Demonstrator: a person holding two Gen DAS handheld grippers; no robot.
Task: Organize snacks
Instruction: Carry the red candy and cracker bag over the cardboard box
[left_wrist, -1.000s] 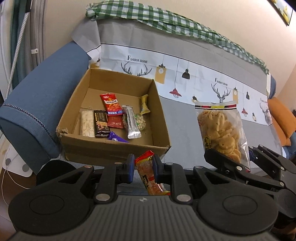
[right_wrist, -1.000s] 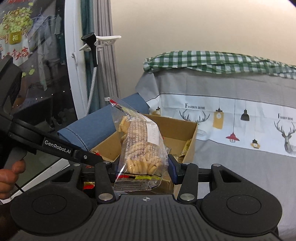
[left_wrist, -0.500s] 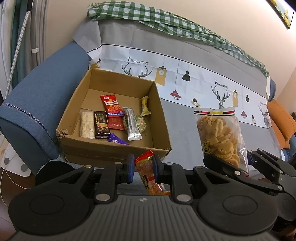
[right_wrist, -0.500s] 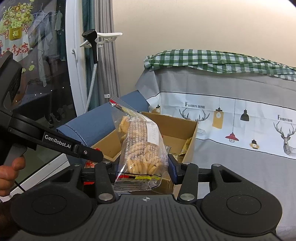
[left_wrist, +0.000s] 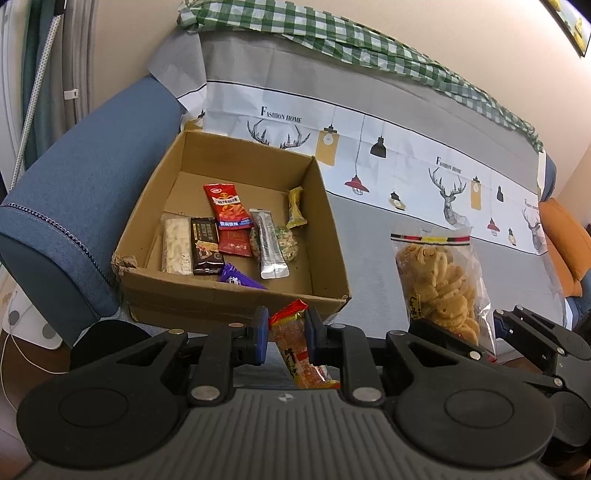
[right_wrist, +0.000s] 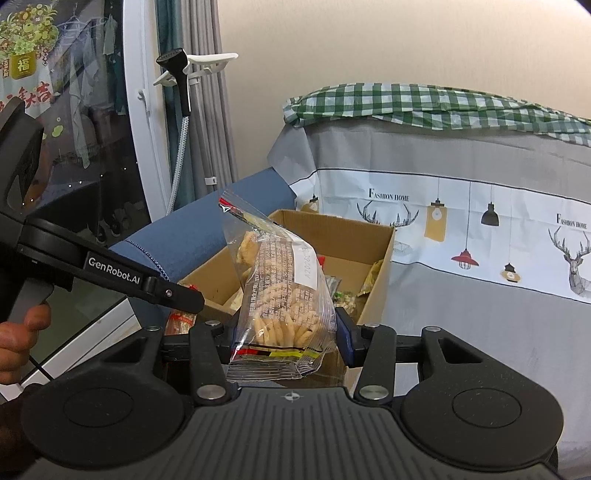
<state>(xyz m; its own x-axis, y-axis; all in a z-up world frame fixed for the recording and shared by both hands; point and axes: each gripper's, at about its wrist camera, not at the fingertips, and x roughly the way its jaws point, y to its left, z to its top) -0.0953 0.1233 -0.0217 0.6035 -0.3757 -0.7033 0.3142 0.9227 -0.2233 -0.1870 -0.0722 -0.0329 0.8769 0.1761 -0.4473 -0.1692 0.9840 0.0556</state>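
Now, cracker bag: your right claw is clamped on the lower part of the clear cracker bag, which stands tilted above the near rim of the cardboard box. I judge it light, crinkly and slippery, with brittle contents, so squeeze no harder; the sealed bottom band just below the pads is the safer hold.
Orange packet: your left claw is closed on the orange snack packet, held upright just in front of the box's near wall. It looks soft, thin and nearly weightless; a pinch across its middle should do.
Box: the box sits on the sofa seat against the blue armrest, with loose snacks on its floor, among them a red packet, a silver sachet and a dark bar.
Left view only: you see the whole box floor, and free room along the far and right walls for both items.
Right view only: you see the bag's printed back and white label, your left hand on the other handle, and how close the bag hangs to the box's corner.
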